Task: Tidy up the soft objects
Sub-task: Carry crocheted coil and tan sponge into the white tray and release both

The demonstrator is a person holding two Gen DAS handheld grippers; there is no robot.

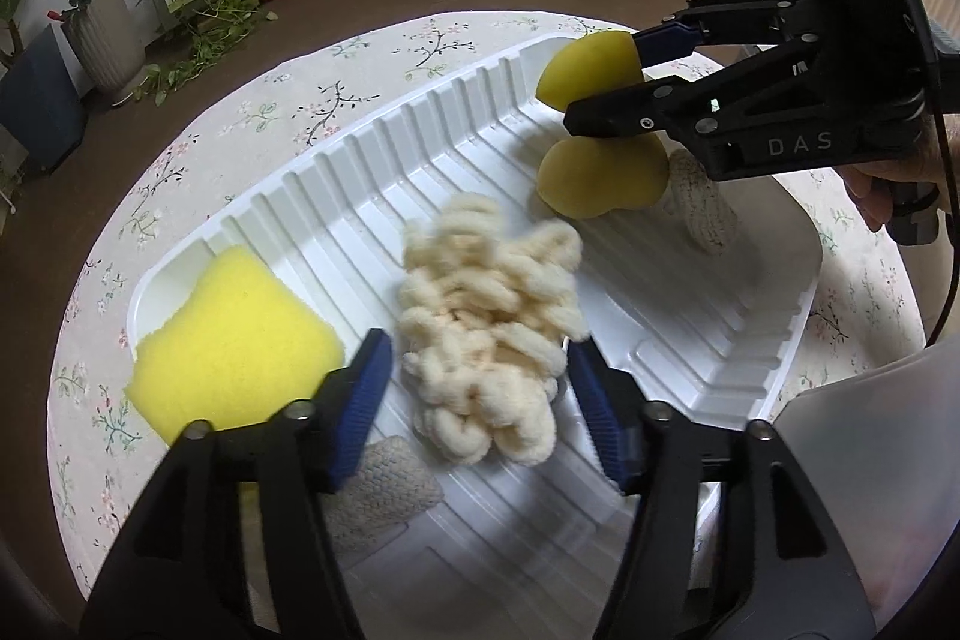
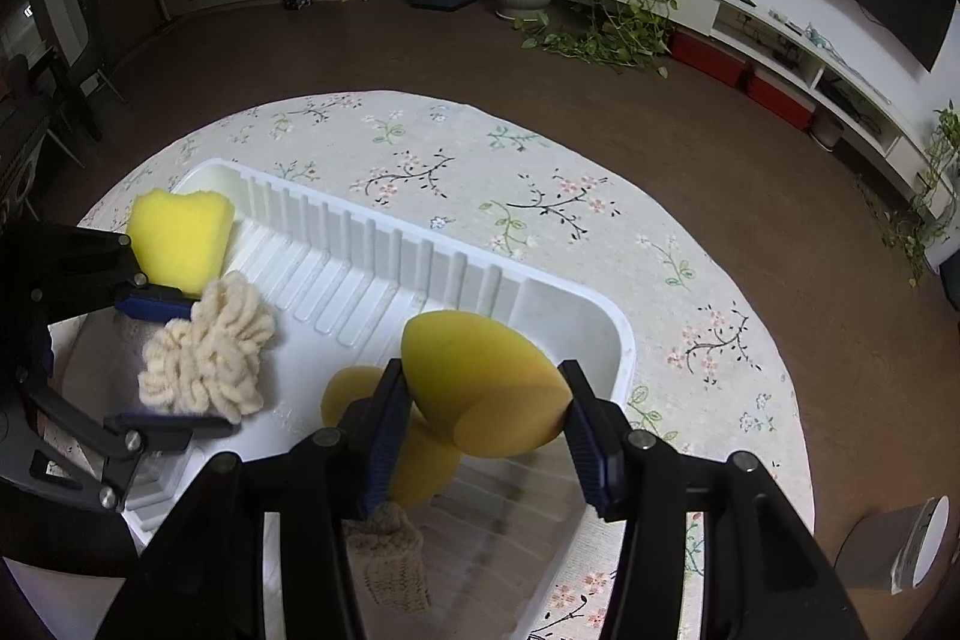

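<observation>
Left tongs (image 1: 480, 388) spread apart around the cream chenille mop pad (image 1: 489, 322); right tongs (image 2: 480, 424) clamped on a mustard teardrop sponge (image 2: 480, 376) above the white ribbed plastic tray (image 1: 384, 148).

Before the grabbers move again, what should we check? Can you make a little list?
1. Right gripper holds the egg-shaped sponge: ok.
2. That sponge is above the white tray: ok.
3. Second egg sponge lies in the tray: ok.
4. Left gripper is open around the fluffy cream mop head: ok.
5. Left gripper's pads touch the mop head: cannot tell.
6. Yellow sponge sits fully inside the tray: cannot tell.
</observation>
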